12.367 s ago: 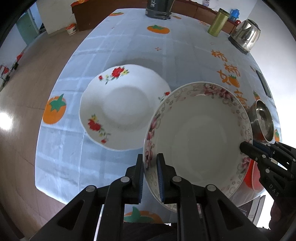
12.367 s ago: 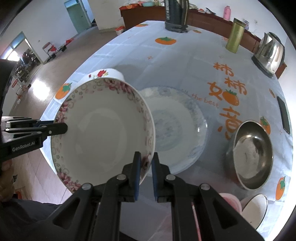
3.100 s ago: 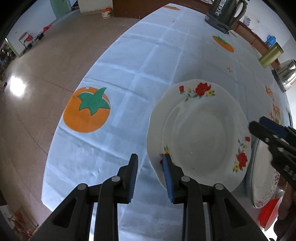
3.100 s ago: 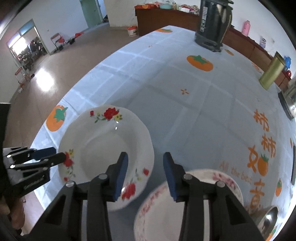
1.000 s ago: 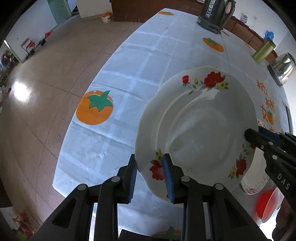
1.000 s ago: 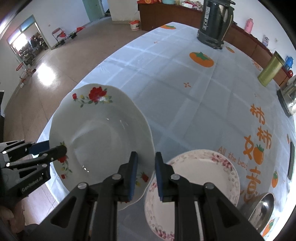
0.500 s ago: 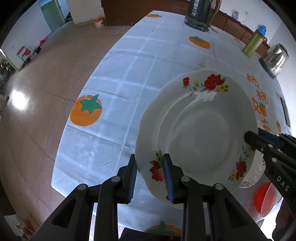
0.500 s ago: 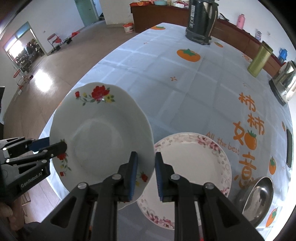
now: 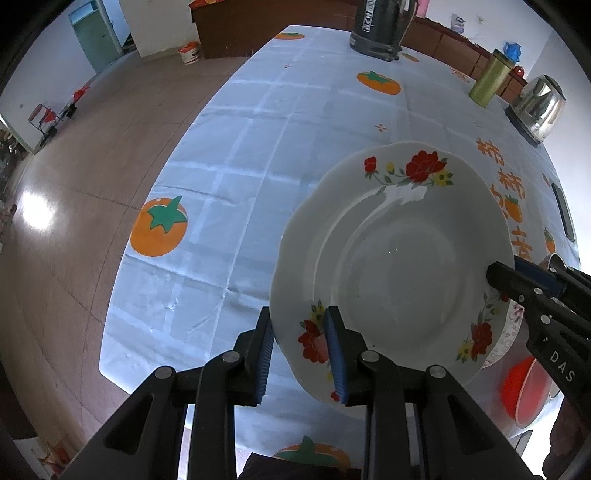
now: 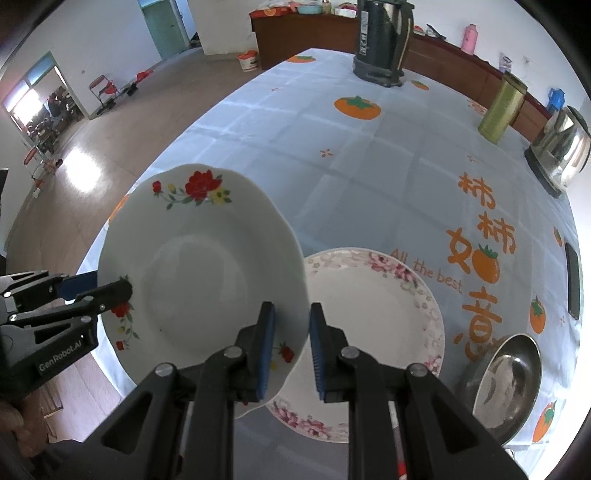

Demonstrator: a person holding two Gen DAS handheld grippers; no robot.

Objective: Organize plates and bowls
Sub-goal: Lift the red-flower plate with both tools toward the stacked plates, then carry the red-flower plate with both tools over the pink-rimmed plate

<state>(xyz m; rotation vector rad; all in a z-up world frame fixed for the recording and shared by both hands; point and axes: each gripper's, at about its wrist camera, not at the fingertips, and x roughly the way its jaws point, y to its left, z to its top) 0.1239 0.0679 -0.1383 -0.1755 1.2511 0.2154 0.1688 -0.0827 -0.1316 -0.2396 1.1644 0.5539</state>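
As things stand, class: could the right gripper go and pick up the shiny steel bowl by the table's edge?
Probably not. The right gripper is shut on the rim of the red-flowered white plate, shared with the left gripper. The steel bowl sits uncovered nearby, but the plate must be set down first.

A home's dining room: beyond the jaws a table (image 10: 369,155) wears a pale blue cloth printed with orange persimmons, with a dark thermos jug (image 10: 382,40), a steel kettle (image 10: 563,147) and a green canister (image 10: 502,109) at its far end. Farther off stand a wooden sideboard (image 10: 295,33), a tiled floor (image 10: 122,122) and a green door (image 10: 160,26).
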